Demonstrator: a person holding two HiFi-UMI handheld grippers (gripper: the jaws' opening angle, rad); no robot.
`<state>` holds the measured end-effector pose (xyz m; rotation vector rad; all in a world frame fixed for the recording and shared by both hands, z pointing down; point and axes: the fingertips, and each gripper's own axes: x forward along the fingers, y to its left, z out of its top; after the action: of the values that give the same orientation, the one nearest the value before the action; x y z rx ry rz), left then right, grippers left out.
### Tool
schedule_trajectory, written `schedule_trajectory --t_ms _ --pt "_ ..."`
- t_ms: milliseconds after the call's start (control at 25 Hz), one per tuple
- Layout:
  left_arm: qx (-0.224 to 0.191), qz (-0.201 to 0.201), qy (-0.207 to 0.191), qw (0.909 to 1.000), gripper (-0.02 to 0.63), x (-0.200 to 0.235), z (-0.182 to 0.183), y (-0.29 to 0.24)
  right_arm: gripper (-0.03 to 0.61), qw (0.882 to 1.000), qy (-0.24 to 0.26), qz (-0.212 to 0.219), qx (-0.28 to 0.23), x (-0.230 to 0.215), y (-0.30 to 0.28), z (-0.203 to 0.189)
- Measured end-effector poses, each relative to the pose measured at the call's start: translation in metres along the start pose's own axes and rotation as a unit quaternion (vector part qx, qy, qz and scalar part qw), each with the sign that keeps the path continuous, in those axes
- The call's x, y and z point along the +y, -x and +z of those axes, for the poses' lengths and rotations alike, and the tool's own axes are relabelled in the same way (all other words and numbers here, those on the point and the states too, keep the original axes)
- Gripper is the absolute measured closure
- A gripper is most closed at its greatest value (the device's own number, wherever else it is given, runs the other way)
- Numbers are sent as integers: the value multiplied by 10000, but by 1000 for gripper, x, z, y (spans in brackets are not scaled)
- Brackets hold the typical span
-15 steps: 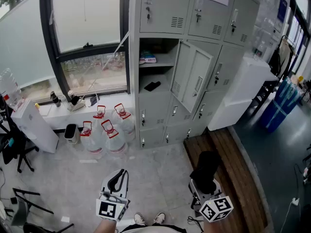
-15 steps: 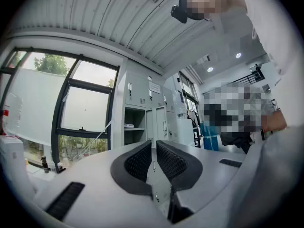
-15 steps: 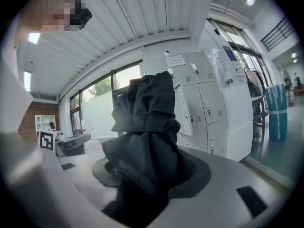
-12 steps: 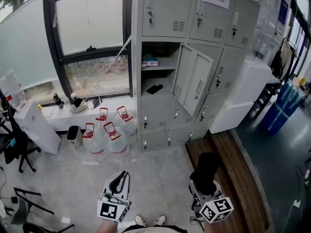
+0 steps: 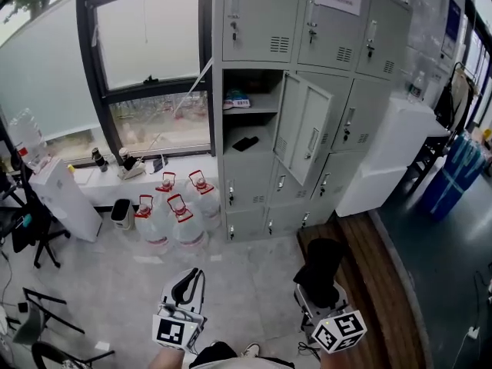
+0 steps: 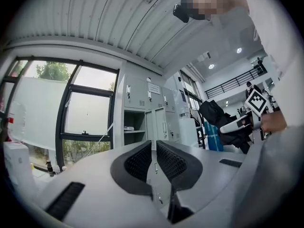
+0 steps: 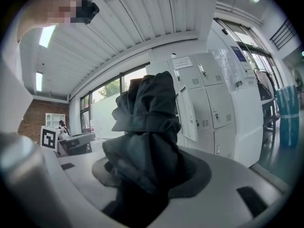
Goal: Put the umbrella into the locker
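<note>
My right gripper (image 7: 151, 167) clamped on folded black umbrella (image 7: 149, 113), my left gripper (image 6: 154, 151) narrow and empty, open locker (image 5: 258, 121) ahead

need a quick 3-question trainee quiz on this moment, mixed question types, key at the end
1. Which gripper's fingers are clamped on the black folded umbrella? A) left B) right C) neither
2. True or false: every door on the locker bank is shut.
3. How many red-capped water jugs stand on the floor below the window?

Key
1. B: the right gripper holds it; the left one is empty.
2. False: one open door stands ajar in the middle row, next to a compartment with a shelf.
3. Four.
</note>
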<state>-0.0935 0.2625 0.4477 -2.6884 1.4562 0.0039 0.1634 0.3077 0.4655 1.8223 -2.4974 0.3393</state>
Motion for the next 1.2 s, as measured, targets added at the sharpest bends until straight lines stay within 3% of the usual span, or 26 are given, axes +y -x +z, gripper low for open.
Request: schedule_trajectory --t_ms 320,640,1200 --pt "87 170 9 9998 565 -4 -12 -10 339 9998 2 208 2 -14 -18 -6" --pt "194 -94 224 9995 565 10 -41 -80 339 9996 13 72 287 -42 -74 -13" --pt "151 -309 473 9983 565 147 -58 -243 339 9992 -38 -10 407 -65 -275 37"
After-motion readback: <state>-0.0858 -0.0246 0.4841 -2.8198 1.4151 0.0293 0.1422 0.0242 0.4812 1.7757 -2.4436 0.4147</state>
